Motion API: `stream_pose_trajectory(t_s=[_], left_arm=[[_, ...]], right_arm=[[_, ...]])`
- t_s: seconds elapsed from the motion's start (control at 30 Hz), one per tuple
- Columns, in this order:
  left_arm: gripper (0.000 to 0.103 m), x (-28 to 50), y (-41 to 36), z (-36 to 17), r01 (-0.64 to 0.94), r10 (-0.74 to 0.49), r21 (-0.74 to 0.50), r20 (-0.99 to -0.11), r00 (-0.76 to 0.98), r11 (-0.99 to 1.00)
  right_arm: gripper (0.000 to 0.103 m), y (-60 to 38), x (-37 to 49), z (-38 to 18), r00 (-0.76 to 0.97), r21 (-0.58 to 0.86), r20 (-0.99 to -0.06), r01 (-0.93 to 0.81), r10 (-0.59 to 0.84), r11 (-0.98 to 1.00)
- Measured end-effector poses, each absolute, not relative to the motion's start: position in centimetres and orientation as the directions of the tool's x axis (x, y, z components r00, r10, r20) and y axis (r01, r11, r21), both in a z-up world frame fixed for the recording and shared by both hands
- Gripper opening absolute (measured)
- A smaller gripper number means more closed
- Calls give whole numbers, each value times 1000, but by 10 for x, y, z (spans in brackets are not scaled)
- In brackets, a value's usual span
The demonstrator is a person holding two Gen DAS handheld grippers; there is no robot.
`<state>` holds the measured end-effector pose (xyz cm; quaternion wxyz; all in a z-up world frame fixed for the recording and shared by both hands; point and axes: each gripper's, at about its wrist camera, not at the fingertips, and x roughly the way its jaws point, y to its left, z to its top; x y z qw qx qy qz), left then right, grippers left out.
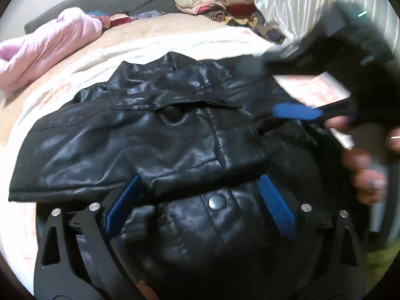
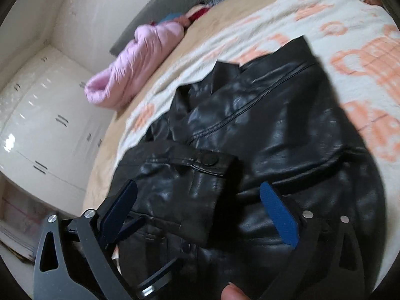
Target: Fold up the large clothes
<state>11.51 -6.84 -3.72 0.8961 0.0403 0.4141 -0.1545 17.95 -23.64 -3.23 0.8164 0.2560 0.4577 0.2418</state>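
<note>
Black leather jacket [image 1: 155, 135], glossy and creased, spread over a bed [image 1: 140, 47] on a white blanket with orange patterns [image 2: 360, 75]. One sleeve folded across the body, its cuff with a dark snap button [image 2: 209, 159] lying on top in the right wrist view. A metal snap [image 1: 217, 202] on the near part of the garment in the left wrist view. Left claw [image 1: 200, 205] spread wide, blue pads on either side of a bulge of leather, not pressing on it. Right claw [image 2: 197, 210] likewise spread wide, low over the folded sleeve, cuff between the pads, no pinch visible. From the left wrist view, right claw blurred at the right edge, one blue pad [image 1: 297, 111] over the jacket, held by a hand [image 1: 362, 160] with a ring. A fingertip [image 2: 233, 291] at the bottom edge of the right wrist view. Pink puffy garment [image 1: 47, 50] bunched at the far side of the bed, well apart from the jacket. Pile of folded colourful clothes [image 1: 215, 0] beyond the bed near a pale curtain [image 1: 295, 5]. White glossy wardrobe [image 2: 47, 115] beside the bed.
</note>
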Motion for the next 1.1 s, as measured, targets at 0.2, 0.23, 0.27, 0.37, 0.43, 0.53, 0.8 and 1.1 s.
stream_pose_trajectory(t_s=[0.2,0.23,0.27,0.37,0.43,0.53,0.8,1.1], left_arm=[[93,108,-16,-12,224,-229,-105,-719,656,969],[93,108,-7,-8,205,-223,-113,-714,664,972],[93,109,8,-4,172,-212,-129,-705,676,977],[93,112,50,7,62,-160,-165,-689,707,984],[93,115,74,12,-12,-122,-187,-682,721,982],[93,119,112,22,-122,-73,-239,-671,738,963],[93,125,143,42,-219,-19,-289,-642,766,932],[93,183,115,25,-163,-76,-268,-700,710,950]], right_arm=[[74,-210,205,-51,431,606,-680,-125,593,786],[51,-206,209,-53,428,584,-699,-121,572,803],[41,-202,211,-53,432,571,-703,-133,566,810],[13,-191,212,-33,461,547,-667,-231,586,805],[8,-181,210,-6,512,470,-651,-309,561,827],[7,-169,206,55,589,336,-584,-451,559,827],[7,-205,201,126,728,39,-518,-504,449,863],[7,-238,205,47,689,45,-644,-400,333,915]])
